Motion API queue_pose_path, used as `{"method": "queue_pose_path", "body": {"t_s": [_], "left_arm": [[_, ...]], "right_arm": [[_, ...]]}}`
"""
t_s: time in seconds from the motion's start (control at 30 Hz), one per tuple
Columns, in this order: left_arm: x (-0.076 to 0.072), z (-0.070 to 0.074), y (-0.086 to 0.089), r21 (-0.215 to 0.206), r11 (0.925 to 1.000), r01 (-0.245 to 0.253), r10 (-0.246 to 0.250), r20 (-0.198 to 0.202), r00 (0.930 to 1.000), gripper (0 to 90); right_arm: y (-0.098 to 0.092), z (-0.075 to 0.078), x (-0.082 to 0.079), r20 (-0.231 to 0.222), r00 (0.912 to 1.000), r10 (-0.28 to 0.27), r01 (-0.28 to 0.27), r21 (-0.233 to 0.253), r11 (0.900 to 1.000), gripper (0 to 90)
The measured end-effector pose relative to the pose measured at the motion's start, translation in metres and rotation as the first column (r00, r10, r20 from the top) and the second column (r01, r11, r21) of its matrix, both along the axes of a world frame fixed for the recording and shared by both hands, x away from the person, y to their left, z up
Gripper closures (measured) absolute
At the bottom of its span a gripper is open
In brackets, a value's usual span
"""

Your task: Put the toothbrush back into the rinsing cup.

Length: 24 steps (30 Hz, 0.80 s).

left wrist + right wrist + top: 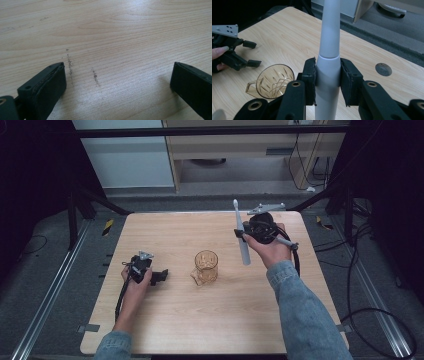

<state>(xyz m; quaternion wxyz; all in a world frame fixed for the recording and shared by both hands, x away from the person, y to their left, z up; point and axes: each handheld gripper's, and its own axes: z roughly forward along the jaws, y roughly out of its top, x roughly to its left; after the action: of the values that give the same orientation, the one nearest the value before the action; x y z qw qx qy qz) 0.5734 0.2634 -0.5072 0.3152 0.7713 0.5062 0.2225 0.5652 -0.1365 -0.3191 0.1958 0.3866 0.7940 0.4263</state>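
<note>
A grey-and-white electric toothbrush (241, 234) stands nearly upright above the table's right half, brush head up, with my right gripper (245, 236) shut on its handle. In the right gripper view the jaws clamp the toothbrush (328, 52) from both sides. An amber cut-glass cup (206, 267) with a handle stands at the table's middle, and the cup (274, 81) lies below and left of the jaws. My left gripper (163, 276) rests low on the table at the left, open, aimed toward the cup; nothing but bare wood lies between its jaws (117, 82).
The wooden table (165, 315) has bare room in front and at the back left. A round cable hole (383, 69) sits in the tabletop near its far edge. Metal frame bars, cables and a cabinet stand beyond the table on the grey floor.
</note>
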Motion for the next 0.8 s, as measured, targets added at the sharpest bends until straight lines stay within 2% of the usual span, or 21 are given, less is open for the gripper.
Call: {"method": "queue_pose_path", "body": {"t_s": [0.37, 0.53, 0.8], "left_arm": [[0.000, 0.000, 0.000, 0.000, 1.0000, 0.001, -0.001, 0.000, 1.0000, 0.0], [0.000, 0.000, 0.000, -0.001, 1.0000, 0.001, -0.001, 0.000, 1.0000, 0.0], [0.001, 0.000, 0.000, -0.003, 1.0000, 0.001, -0.001, 0.001, 1.0000, 0.0]], "right_arm": [[0.008, 0.006, 0.003, 0.014, 0.9999, 0.003, -0.003, 0.011, 1.000, 67.7], [0.011, 0.010, 0.003, 0.023, 0.9997, 0.007, -0.007, 0.031, 0.999, 67.7], [0.024, 0.016, 0.004, 0.035, 0.9992, 0.018, -0.020, 0.044, 0.999, 67.7]]}}
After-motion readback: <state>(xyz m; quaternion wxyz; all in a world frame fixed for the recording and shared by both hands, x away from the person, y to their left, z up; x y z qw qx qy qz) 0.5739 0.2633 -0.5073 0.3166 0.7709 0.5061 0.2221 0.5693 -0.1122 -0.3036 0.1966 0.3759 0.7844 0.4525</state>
